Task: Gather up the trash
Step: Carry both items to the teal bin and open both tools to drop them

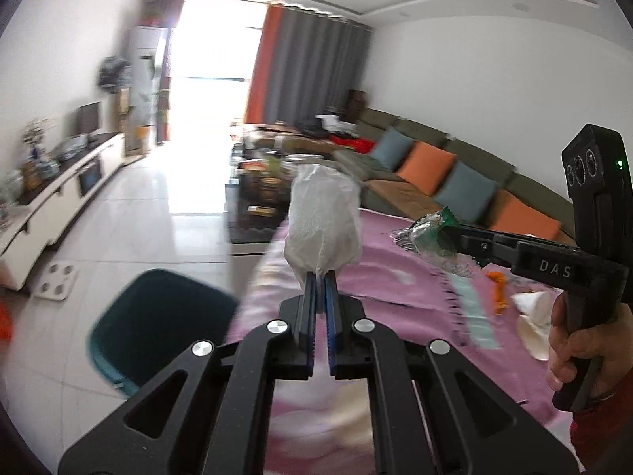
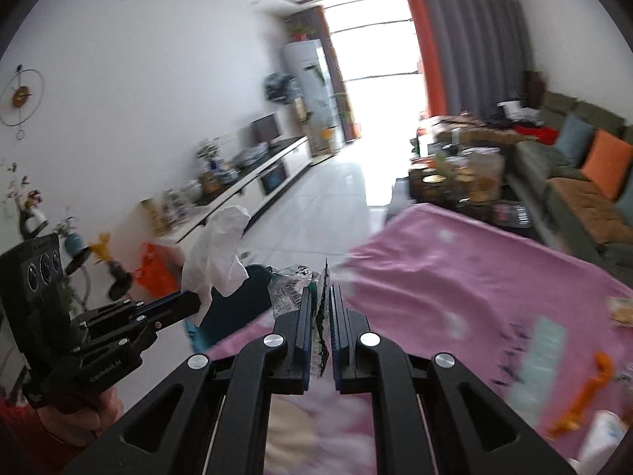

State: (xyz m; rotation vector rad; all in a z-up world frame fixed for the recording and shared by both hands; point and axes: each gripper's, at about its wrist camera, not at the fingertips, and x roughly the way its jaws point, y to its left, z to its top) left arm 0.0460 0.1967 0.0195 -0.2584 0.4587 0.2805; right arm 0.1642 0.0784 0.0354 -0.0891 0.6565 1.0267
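- Left gripper (image 1: pixel 321 277) fingers are clamped on a crumpled white tissue (image 1: pixel 322 221) (featherlight, soft), pinched at its edge.
- Right gripper (image 2: pixel 321 297) fingers clamp a crinkly plastic wrapper (image 2: pixel 294 289), slippery; both are aloft near the teal bin (image 1: pixel 158 328).

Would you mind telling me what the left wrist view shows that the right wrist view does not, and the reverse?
Only the left wrist view shows the white floor scale and the crumpled white cups. Only the right wrist view shows the round wall clock and the left gripper from outside. Both share the white tissue, the clear green wrapper, the teal bin and the pink cloth.
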